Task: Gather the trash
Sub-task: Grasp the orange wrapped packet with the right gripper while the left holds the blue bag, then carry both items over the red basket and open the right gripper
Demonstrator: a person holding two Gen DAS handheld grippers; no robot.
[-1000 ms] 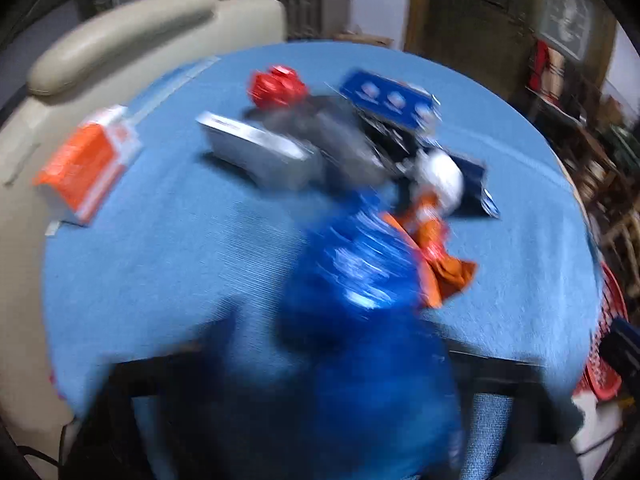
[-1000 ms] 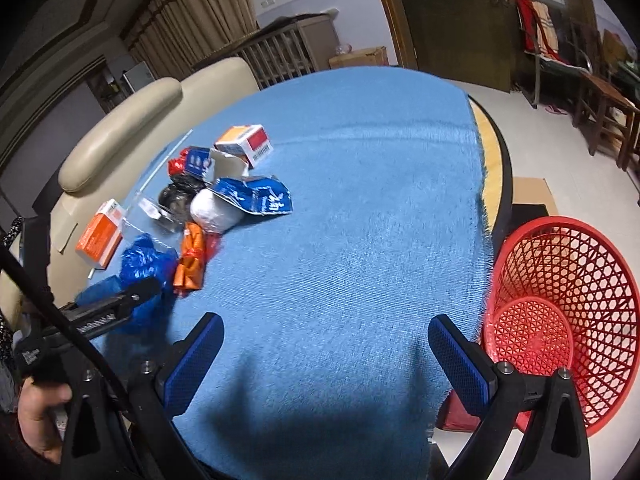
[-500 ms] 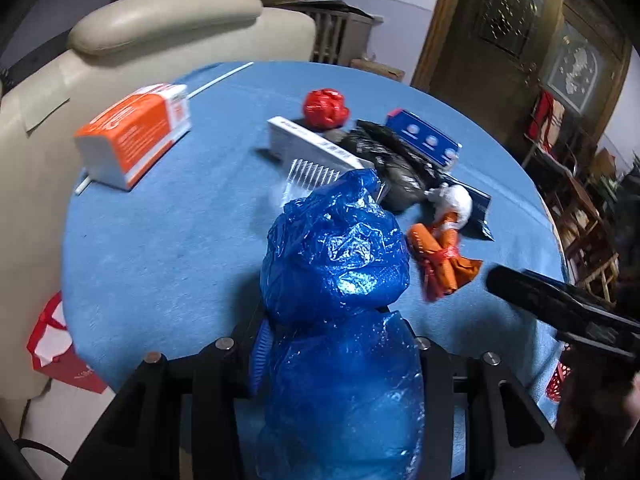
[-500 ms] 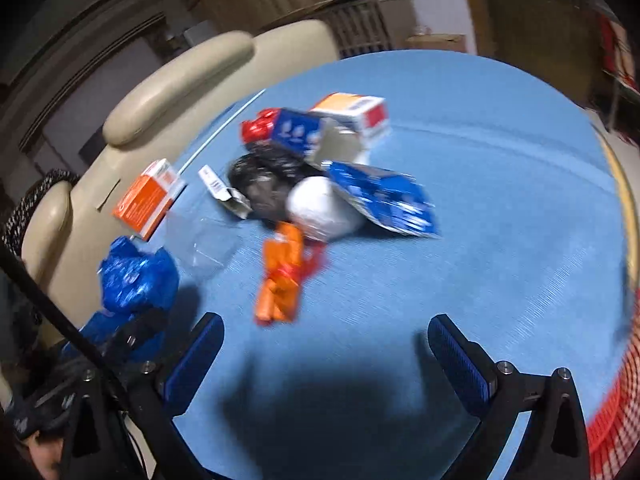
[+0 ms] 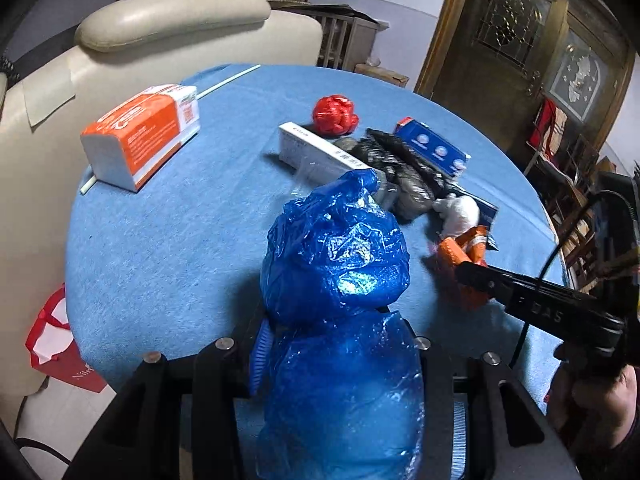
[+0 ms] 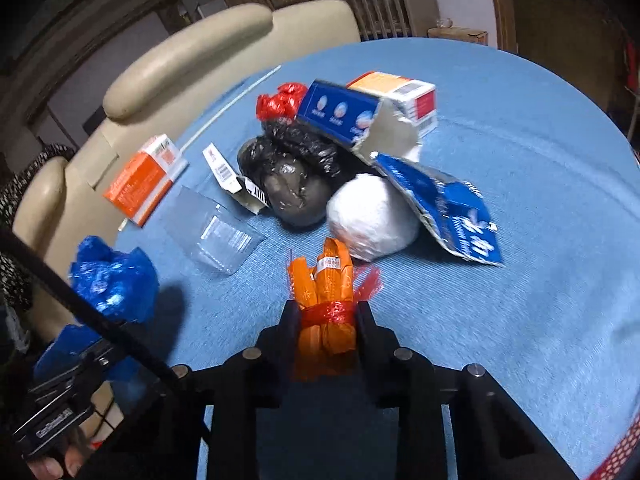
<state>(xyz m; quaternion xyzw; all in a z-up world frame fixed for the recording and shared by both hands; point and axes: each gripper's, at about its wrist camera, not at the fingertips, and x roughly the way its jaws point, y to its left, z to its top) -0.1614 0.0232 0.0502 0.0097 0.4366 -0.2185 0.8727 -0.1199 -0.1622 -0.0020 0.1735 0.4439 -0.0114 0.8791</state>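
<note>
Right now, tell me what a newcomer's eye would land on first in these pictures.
First, the crumpled blue plastic bag bulging up between the left gripper fingers, filling the lower middle of the left wrist view. Next, the orange wrapper bundle tied with red mesh, pinched in the right gripper near the front of the blue tablecloth. Behind it sits a trash heap around a white ball.

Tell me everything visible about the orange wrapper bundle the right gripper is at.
The orange wrapper bundle is crinkled, glossy plastic, bunched lengthwise and tied around its middle with a red ribbon; a small white label sits near its far end. The right gripper has just closed on it, its fingers pressing at the ribbon. It lies on the blue tablecloth, just short of a white ball.
</note>
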